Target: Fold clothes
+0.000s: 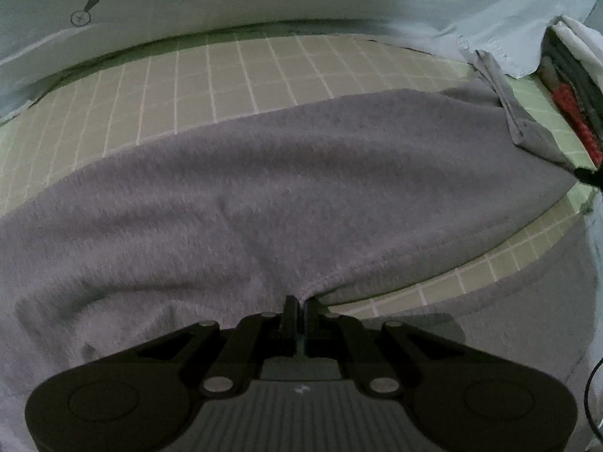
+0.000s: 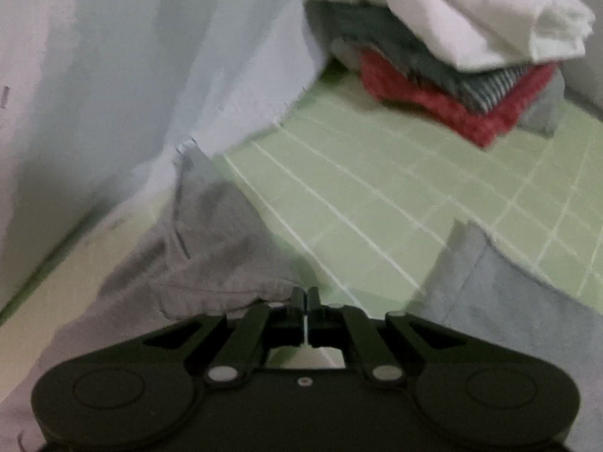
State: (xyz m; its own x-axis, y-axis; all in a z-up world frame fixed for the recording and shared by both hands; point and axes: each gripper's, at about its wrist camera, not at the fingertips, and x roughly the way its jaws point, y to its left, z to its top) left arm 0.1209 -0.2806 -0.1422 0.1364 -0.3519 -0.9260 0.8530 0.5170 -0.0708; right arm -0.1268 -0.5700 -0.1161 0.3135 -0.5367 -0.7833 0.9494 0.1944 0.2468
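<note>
Grey fleece: we see the garment (image 1: 286, 188) spread over a green gridded mat (image 1: 211, 75), running from just ahead of the left gripper (image 1: 300, 301) out to its far right.
Left gripper: clenched on the garment's stitched hem, which bunches right at its tips.
Right gripper (image 2: 304, 293): pinched on a fold of the same grey cloth (image 2: 211, 248), which drapes off to its left.
Long axis: we judge it runs crosswise ahead of the left gripper, with a loose strip (image 1: 505, 98) at the far right end.
Nearer hand: both hold an edge; the right hand looks nearer the strip end.
Next move: we reckon the held edge must be carried over, across the long axis.
Ahead of right gripper: a stack (image 2: 463, 75) of folded clothes, white on top, red beneath, well apart.
Backdrop: pale sheet (image 2: 150, 75).
</note>
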